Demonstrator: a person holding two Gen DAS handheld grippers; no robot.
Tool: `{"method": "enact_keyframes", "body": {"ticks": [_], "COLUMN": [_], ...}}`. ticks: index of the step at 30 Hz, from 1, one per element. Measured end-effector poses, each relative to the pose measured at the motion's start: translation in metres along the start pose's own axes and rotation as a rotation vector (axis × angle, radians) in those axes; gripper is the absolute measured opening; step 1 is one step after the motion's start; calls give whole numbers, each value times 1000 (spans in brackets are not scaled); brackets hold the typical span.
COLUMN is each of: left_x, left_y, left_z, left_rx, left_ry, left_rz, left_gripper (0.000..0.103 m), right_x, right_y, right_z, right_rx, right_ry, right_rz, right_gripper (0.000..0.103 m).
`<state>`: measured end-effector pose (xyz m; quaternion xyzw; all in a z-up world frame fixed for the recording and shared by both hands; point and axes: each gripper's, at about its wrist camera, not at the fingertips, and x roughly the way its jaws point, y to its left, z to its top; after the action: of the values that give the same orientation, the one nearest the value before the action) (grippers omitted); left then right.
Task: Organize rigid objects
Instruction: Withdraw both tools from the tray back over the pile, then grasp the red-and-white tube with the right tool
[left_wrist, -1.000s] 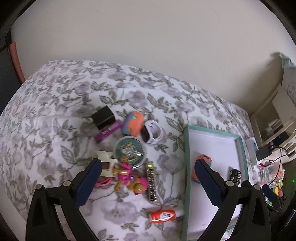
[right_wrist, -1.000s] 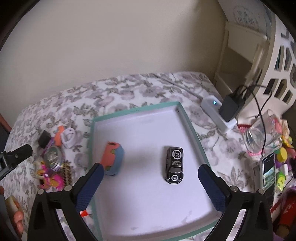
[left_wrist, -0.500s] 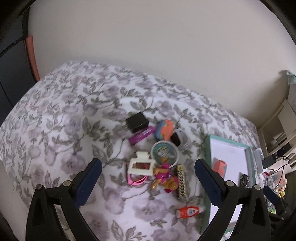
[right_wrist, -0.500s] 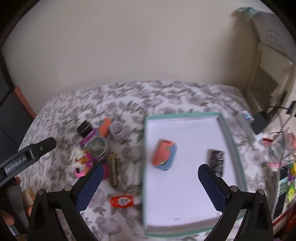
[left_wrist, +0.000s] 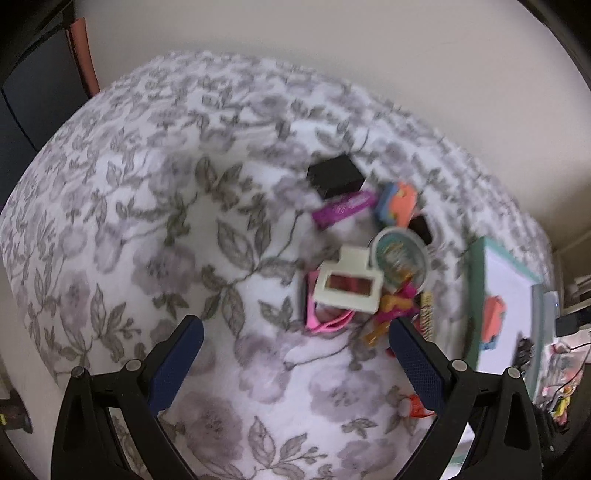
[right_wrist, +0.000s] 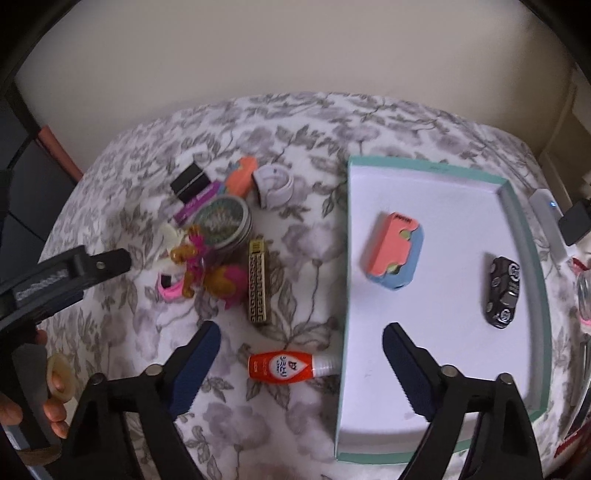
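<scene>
Right gripper (right_wrist: 299, 339) is swinging back from the teal tray (right_wrist: 524, 280) toward the red glue bottle (right_wrist: 280, 367), jaws spread (likely next pick), left gripper (left_wrist: 295, 343) also spread.

Bed cover (right_wrist: 303, 266): soft matt cloth, grey floral print. Tray (right_wrist: 524, 236): matt card look, teal rim, smooth white floor. Toy car (right_wrist: 503, 291): glossy black, metallic sheen. Pink-and-blue case (right_wrist: 393, 254): smooth matt plastic. Round tin (right_wrist: 225, 221): metal rim, printed lid. Glue bottle (right_wrist: 282, 367): shiny orange plastic. Gold bar (right_wrist: 258, 282): embossed, metallic. White frame (left_wrist: 347, 284): smooth matt plastic. Right tool (right_wrist: 301, 349) pads (right_wrist: 195, 369): dark blue, finely textured; arms matt black plastic.
</scene>
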<state>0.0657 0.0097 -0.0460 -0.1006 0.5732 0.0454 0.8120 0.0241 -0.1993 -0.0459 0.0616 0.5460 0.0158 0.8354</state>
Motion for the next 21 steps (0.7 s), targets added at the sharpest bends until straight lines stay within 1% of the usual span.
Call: {"method": "enact_keyframes", "body": {"ticks": [1, 3, 5, 7, 9, 10, 13, 15, 18, 21], "left_x": [5, 15, 26, 33, 39, 41, 40, 39, 38, 37], "left_y": [0, -2, -4, -5, -5, -5, -4, -4, -1, 1], "left_z": [-1, -5, -10, -13, -15, -17, -18, -18, -17, -16], "left_rx": [4, 18, 28, 30, 32, 31, 28, 24, 11, 11], "left_ry": [15, 50, 87, 112, 137, 146, 144, 140, 138, 137], "left_rz": [9, 30, 47, 55, 58, 56, 52, 51, 49, 46], "left_gripper": [100, 100, 100, 100, 100, 100, 100, 100, 100, 100], "right_x": [4, 12, 18, 24, 28, 30, 30, 27, 21, 26], "right_y": [1, 3, 4, 8, 13, 14, 17, 16, 17, 23], "right_z": [-1, -4, -8, -12, -18, -19, -22, -21, -20, -21], "right_rx": [-9, -26, -54, -112, -176, -195, -235, -239, -246, -278], "right_ry": [13, 48, 79, 106, 128, 139, 135, 129, 104, 111], "right_rz": [-3, 4, 17, 6, -15, -21, -38, -33, -1, 10], "right_gripper": [85, 77, 75, 75, 70, 69, 67, 61, 61, 61]}}
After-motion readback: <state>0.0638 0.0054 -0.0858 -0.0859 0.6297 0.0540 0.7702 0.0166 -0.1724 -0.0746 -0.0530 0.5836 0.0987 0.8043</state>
